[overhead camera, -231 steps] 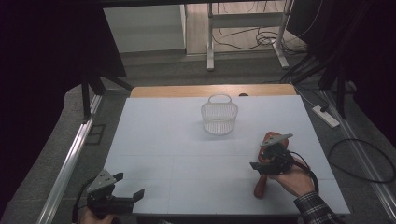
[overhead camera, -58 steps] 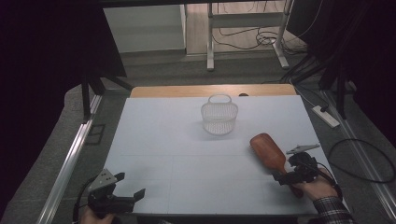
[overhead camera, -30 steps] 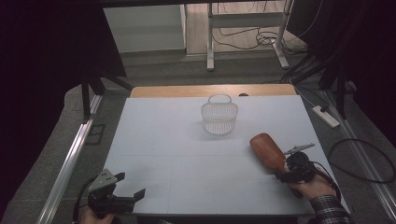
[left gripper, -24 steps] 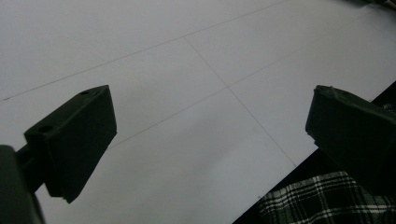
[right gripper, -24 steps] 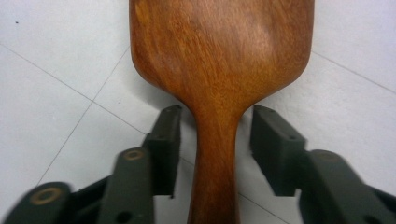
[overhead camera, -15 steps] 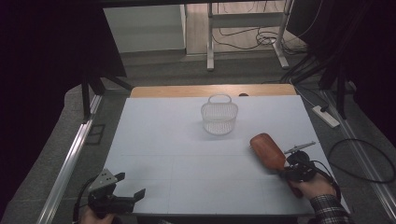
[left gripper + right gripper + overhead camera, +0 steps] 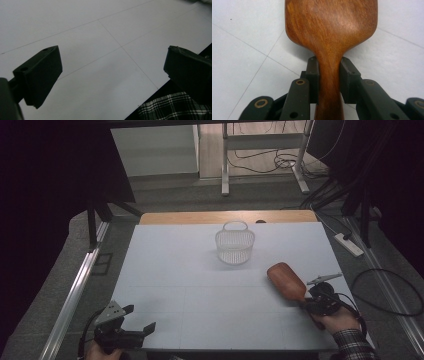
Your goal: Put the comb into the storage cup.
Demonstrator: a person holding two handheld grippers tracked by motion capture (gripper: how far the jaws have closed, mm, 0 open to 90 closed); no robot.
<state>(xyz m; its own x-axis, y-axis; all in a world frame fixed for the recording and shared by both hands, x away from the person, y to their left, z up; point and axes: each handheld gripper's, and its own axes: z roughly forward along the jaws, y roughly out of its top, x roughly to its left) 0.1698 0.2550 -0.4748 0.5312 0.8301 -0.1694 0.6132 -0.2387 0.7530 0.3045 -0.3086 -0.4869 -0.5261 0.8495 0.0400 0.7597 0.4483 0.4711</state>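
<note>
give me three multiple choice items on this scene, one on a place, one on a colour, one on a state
1. Where does the wire basket stand on the white table?
A. Toward its far edge, near the middle
B. At the near left corner
C. Under the left gripper

2. What colour is the wooden spatula?
A. Pale grey
B. Reddish brown
C. Green

3. How do the jaws of the right gripper stand?
A. Wide apart over bare table
B. Shut on the basket's rim
C. Shut on the spatula's handle

Key:
1 A, the high view shows the basket at the far middle.
2 B, the right gripper view shows reddish-brown wood grain.
3 C, both pads press on the handle's neck; the left gripper is the open one.
</note>
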